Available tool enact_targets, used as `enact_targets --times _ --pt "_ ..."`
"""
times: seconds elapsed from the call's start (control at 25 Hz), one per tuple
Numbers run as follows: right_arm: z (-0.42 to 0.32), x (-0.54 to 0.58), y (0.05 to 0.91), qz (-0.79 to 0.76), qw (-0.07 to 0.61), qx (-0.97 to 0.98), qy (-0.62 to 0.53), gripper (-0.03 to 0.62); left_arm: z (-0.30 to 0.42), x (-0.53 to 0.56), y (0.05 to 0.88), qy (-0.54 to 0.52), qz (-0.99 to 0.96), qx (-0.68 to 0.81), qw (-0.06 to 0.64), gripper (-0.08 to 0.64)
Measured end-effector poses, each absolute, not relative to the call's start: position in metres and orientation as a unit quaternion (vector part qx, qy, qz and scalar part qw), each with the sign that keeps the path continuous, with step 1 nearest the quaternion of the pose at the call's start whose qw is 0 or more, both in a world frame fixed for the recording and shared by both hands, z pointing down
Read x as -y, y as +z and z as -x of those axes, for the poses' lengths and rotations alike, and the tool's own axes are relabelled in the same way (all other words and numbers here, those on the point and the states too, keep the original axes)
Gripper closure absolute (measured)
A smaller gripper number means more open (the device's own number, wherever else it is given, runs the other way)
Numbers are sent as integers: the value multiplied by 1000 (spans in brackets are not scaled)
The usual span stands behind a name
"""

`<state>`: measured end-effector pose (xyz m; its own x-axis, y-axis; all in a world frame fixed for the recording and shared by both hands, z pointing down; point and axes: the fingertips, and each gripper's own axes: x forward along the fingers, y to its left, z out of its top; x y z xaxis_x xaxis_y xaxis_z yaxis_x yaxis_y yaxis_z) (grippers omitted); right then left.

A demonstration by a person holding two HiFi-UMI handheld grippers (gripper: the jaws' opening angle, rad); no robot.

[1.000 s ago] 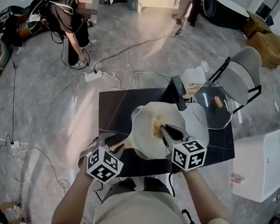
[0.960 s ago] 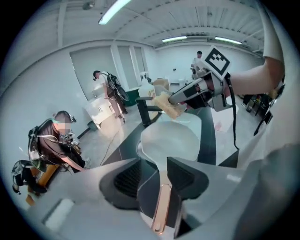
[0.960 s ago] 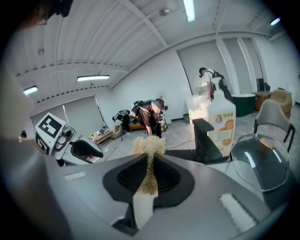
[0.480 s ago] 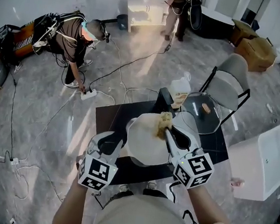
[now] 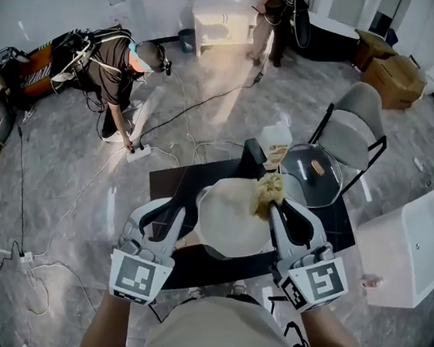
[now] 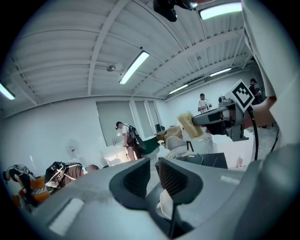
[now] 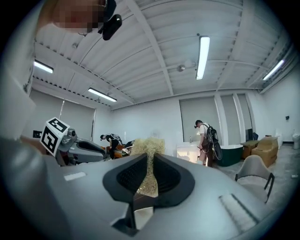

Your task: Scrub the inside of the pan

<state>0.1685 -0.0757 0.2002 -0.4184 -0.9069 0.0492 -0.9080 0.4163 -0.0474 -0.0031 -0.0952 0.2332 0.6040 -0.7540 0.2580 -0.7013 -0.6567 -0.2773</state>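
Your left gripper (image 5: 167,211) points forward, out ahead of your left forearm (image 5: 106,326), with its marker cube (image 5: 139,278) facing up at you. Its jaws have just been closing. They're now a narrow slit apart, with nothing between them. Your right gripper (image 5: 277,208) runs roughly parallel to the left, well apart from it and near level, with your right forearm (image 5: 326,341) behind it. Its jaws are clamped on the sponge (image 5: 268,190), which sticks out past the tips.

Grey marbled floor (image 5: 67,191), grey chair (image 5: 354,134), white cabinet (image 5: 219,17), cardboard boxes (image 5: 399,77), ceiling strip lights (image 7: 202,56)
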Motion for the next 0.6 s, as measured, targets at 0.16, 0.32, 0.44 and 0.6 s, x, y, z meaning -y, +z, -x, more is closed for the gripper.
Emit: enact_targets --times 0.16,0.32,0.44,0.6 --pt "-178 72 192 -545 5 838 23 549 -4 95 223 -147 896 -414 67 517" --pt "-176 67 188 -550 11 835 26 548 -4 93 220 -141 899 -411 57 534" --pt "-174 61 182 -552 11 833 19 548 -6 91 218 -139 901 -408 56 543" --pt "-178 59 187 -557 18 830 3 548 -10 89 222 -133 902 -408 50 557"
